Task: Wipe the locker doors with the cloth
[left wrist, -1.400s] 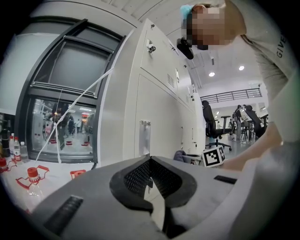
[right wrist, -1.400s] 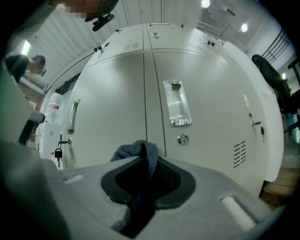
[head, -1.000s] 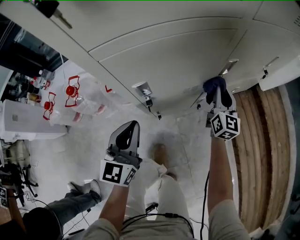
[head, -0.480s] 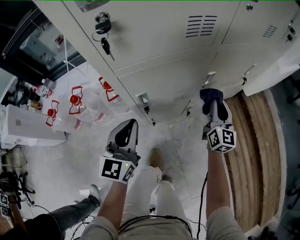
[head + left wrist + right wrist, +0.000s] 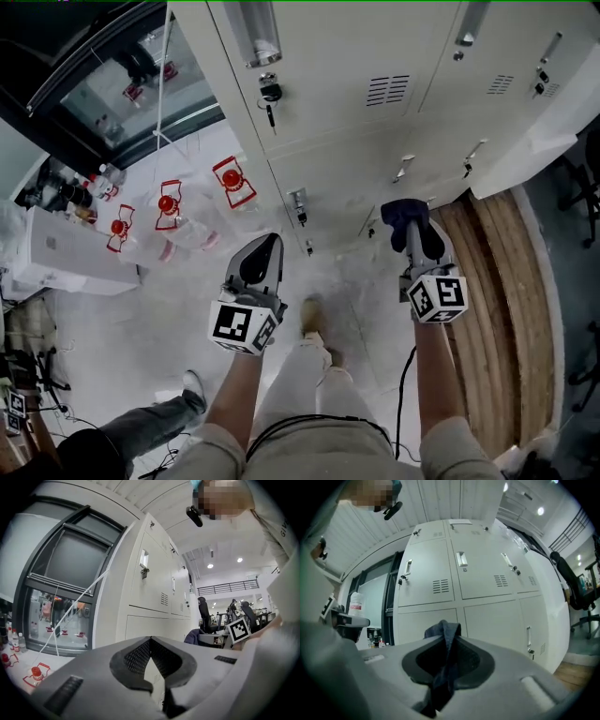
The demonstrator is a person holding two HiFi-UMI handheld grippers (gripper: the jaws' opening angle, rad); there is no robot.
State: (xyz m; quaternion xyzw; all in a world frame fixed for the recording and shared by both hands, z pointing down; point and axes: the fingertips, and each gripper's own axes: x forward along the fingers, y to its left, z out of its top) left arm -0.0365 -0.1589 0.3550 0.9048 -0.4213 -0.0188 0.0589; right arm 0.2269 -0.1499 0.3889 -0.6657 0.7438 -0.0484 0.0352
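The cream locker doors (image 5: pixel 356 84) fill the top of the head view, with handles, vents and a key in one lock (image 5: pixel 270 94). A dark blue cloth (image 5: pixel 403 214) sticks out of my right gripper (image 5: pixel 411 225), which is shut on it a short way in front of the lower doors. The same cloth (image 5: pixel 445 639) hangs pinched between the jaws in the right gripper view, with the locker doors (image 5: pixel 487 588) ahead. My left gripper (image 5: pixel 263 251) is shut with nothing in it, held lower and left, pointing at the lockers' left end (image 5: pixel 145 602).
A dark-framed window (image 5: pixel 122 84) stands left of the lockers. Bottles with red labels (image 5: pixel 169 220) sit on the floor below it. A wooden floor strip (image 5: pixel 497 309) runs at the right. Another person's legs (image 5: pixel 141 422) show at lower left.
The head view has tilted up, so upper locker doors with vents and a keyed lock came into sight. Both grippers stay held out before the lockers, the right one still gripping the cloth.
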